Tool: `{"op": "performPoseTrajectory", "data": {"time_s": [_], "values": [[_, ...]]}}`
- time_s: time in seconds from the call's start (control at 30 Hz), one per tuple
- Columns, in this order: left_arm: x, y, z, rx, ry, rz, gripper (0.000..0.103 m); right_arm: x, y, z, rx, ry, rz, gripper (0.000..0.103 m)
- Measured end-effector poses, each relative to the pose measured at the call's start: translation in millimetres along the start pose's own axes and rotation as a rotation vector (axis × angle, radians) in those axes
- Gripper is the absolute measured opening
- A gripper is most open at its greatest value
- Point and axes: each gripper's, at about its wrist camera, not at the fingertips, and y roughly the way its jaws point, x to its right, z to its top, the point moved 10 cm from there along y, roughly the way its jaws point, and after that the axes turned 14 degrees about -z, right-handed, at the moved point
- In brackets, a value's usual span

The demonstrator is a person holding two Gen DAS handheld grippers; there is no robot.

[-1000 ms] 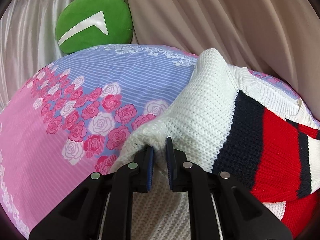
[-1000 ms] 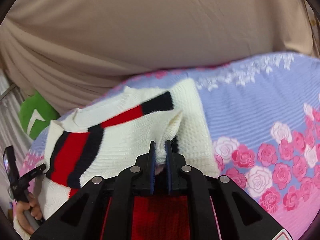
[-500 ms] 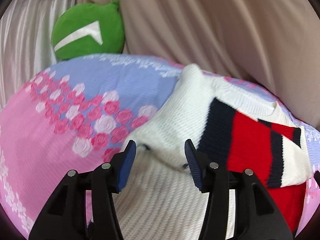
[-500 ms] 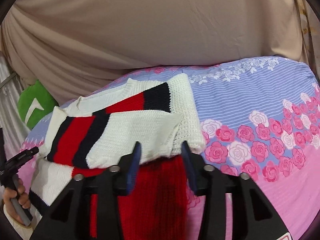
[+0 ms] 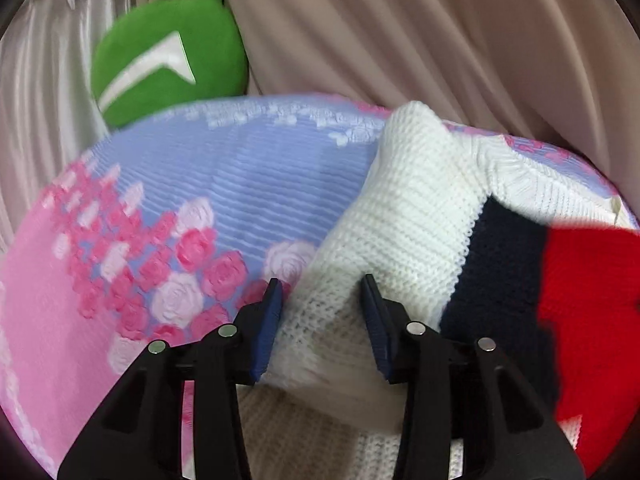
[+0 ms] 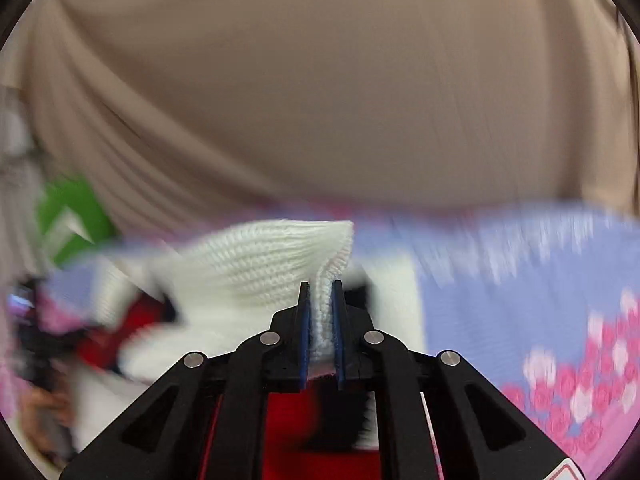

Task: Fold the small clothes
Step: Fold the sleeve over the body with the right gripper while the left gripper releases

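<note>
1. Left wrist view: my left gripper (image 5: pixel 320 316) sits at the lower centre of the frame with its jaws spread, straddling a white knitted fold of the sweater (image 5: pixel 416 220) without pinching it.
2. The sweater lies on the bed (image 5: pixel 224 204), over the flowered pink and lilac cover, and fills the right half of this frame. Its navy and red stripes run off toward the right edge.
3. A green cushion (image 5: pixel 168 56) rests at the upper left, against the beige drape (image 5: pixel 420 40) behind the bed, well apart from the garment.
4. In the right wrist view, my right gripper (image 6: pixel 320 320) has its jaws pressed together on a white edge of the sweater (image 6: pixel 272 264), which stands up from the pads at the centre of the frame. The picture is blurred, so I cannot tell which edge of the garment this is.
5. Red knit shows below the jaws at the bottom centre of that frame.
6. My judgement on progress: the sweater looks partly folded, with white knit doubled over the striped body.
7. What is left, as I read it: lay the lifted edge across, let go, and flatten the bundle. I cannot tell whether other clothes wait outside these views.
</note>
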Motion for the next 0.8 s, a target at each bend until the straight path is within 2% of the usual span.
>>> {"op": "performPoseTrajectory", "data": {"time_s": [0.03, 0.1, 0.13, 0.2, 0.27, 0.3, 0.37, 0.43, 0.57, 0.67, 0.8], "values": [[0, -1, 2, 0.004, 0.004, 0.003, 0.043, 4, 5, -7, 0.006, 0.029, 0.038, 0.008], [-1, -1, 2, 0.001, 0.010, 0.014, 0.044, 13, -16, -8, 0.031, 0.089, 0.069, 0.014], [-3, -5, 3, 0.005, -0.007, 0.001, 0.045, 17, -27, -9, 0.043, 0.112, 0.079, 0.019], [-8, -18, 0, 0.015, -0.045, -0.033, 0.045, 24, -59, -17, 0.079, 0.119, 0.103, 0.020], [-15, -40, -3, 0.027, -0.052, -0.049, 0.044, 36, -88, -37, 0.078, 0.123, 0.113, 0.036], [-20, -52, -6, 0.031, -0.041, -0.049, 0.045, 40, -99, -50, 0.069, 0.113, 0.130, 0.040], [-34, -85, -17, 0.041, -0.016, -0.055, 0.055, 50, -125, -85, 0.054, 0.079, 0.158, 0.045], [-50, -108, -29, 0.047, -0.001, -0.047, 0.057, 63, -144, -117, 0.044, 0.069, 0.160, 0.052], [-69, -142, -66, 0.005, 0.030, -0.064, 0.058, 77, -171, -173, 0.023, 0.108, 0.174, 0.052], [-54, -152, -75, -0.007, 0.057, -0.099, 0.058, 62, -177, -174, 0.037, 0.093, 0.193, 0.053], [-14, -144, -62, -0.003, 0.059, -0.176, 0.062, 27, -165, -129, 0.067, 0.080, 0.249, 0.053]]}}
